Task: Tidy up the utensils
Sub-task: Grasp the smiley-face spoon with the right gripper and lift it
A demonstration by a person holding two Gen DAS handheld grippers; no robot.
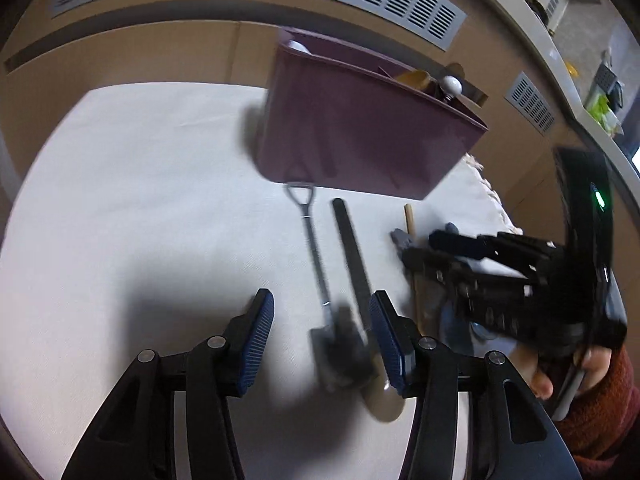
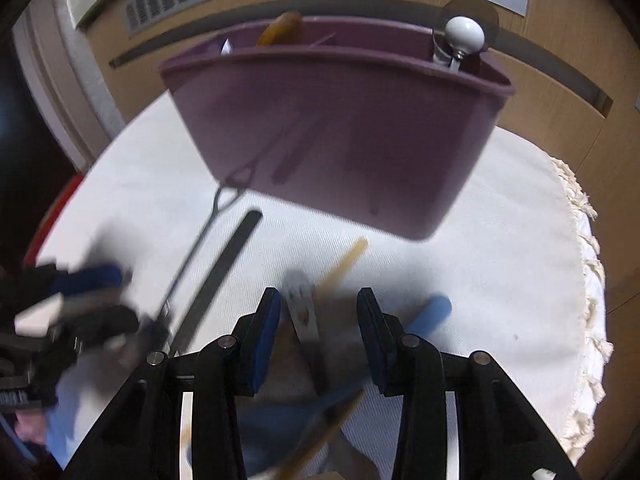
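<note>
Table (image 1: 120, 200): covered in white cloth, carrying everything
Purple caddy (image 2: 340, 128): upright at the far side, a white-knobbed tool (image 2: 464, 34) standing in it
Left gripper (image 1: 322, 330): jaws wide apart around a shovel-shaped spoon (image 1: 316, 256) and a black-handled utensil (image 1: 352, 256), gripping neither
Right gripper (image 2: 314, 322): jaws apart over a grey metal utensil (image 2: 302, 308), not clamped

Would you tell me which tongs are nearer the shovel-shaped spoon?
Left. The left tongs hover open right above the shovel-shaped spoon; the right tongs sit farther right, over other utensils.
</note>
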